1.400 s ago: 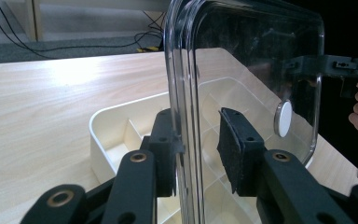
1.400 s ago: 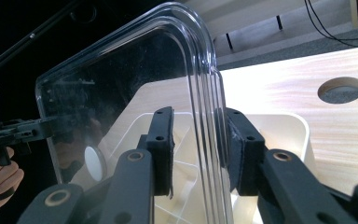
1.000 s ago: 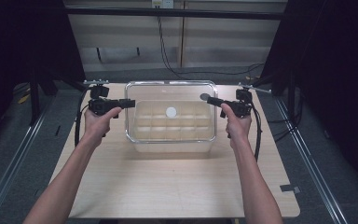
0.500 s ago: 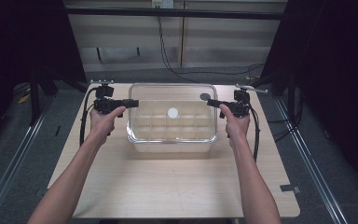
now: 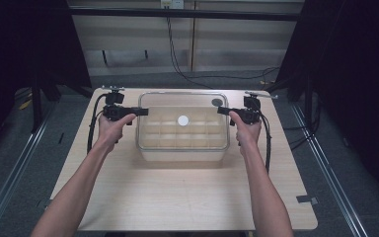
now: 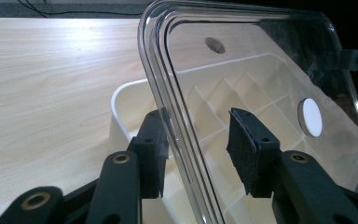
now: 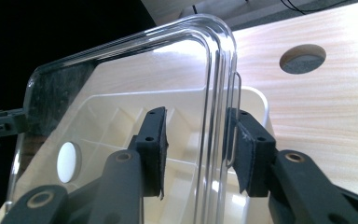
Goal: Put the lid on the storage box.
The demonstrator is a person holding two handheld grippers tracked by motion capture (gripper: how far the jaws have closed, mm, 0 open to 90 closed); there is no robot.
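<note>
A clear plastic lid (image 5: 163,106) with a white round sticker (image 5: 183,120) hovers level just over a white compartment tray (image 5: 182,154) at the table's middle back. My left gripper (image 5: 145,111) straddles the lid's left edge and my right gripper (image 5: 219,109) its right edge. In the left gripper view the jaws (image 6: 196,149) stand apart around the lid's rim (image 6: 168,93), one pad touching it, with the tray (image 6: 121,102) beyond. In the right gripper view the gripper (image 7: 196,149) is likewise open around the rim (image 7: 214,93), over the tray (image 7: 256,100).
A round hole (image 5: 217,102) is cut in the wooden table (image 5: 177,197) behind the tray's right corner. Cables trail from both grippers along the table's sides. The near half of the table is bare wood. Dark floor and rails flank the table.
The lid looks slightly smaller and has sunk a little toward the tray. Both grippers have crept inward along its edges.
</note>
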